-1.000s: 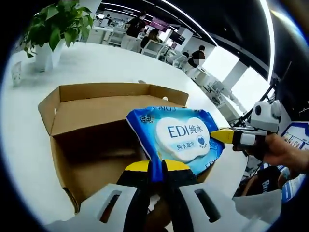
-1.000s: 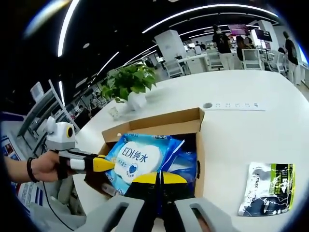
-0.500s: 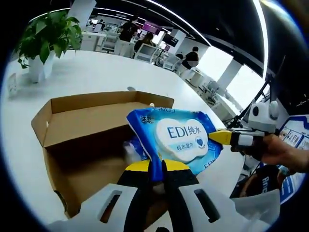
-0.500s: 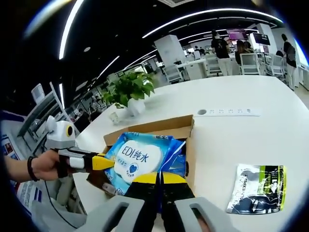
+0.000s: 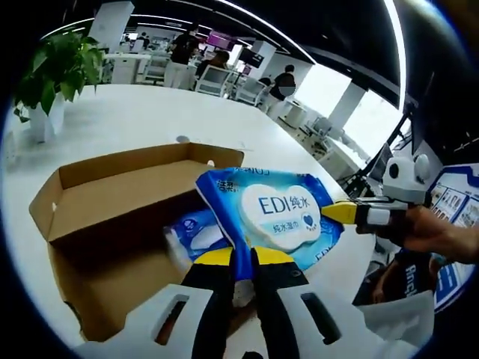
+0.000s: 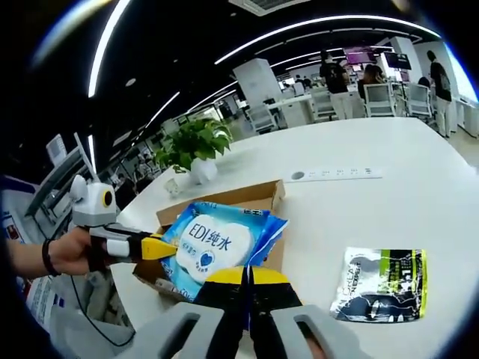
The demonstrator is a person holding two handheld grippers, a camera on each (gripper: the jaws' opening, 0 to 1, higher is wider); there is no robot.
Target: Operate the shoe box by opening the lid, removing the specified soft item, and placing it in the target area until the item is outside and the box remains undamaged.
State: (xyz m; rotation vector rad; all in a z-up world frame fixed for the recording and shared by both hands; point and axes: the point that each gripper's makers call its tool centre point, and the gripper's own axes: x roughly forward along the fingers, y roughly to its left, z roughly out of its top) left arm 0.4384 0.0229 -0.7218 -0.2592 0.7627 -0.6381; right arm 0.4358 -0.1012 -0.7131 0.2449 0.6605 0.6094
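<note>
Blue wipes pack [image 5: 271, 215] pinched by left gripper [image 5: 242, 258]; right gripper [image 6: 248, 274] too.

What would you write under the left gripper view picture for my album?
Two hand-held grippers hold a blue wet-wipes pack above an open cardboard box on a white table.

Blue-and-white wipes pack [image 5: 273, 217], brown box [image 5: 112, 202], yellow-tipped tongs [image 5: 243, 258].

The blue wet-wipes pack [image 5: 273, 217], pinched at opposite edges by the left gripper [image 5: 243, 258] and right gripper [image 6: 247, 275], has risen higher above the open cardboard box [image 5: 112, 224]. A second blue pack [image 5: 196, 233], hidden under it a second ago, now lies exposed inside the box.
</note>
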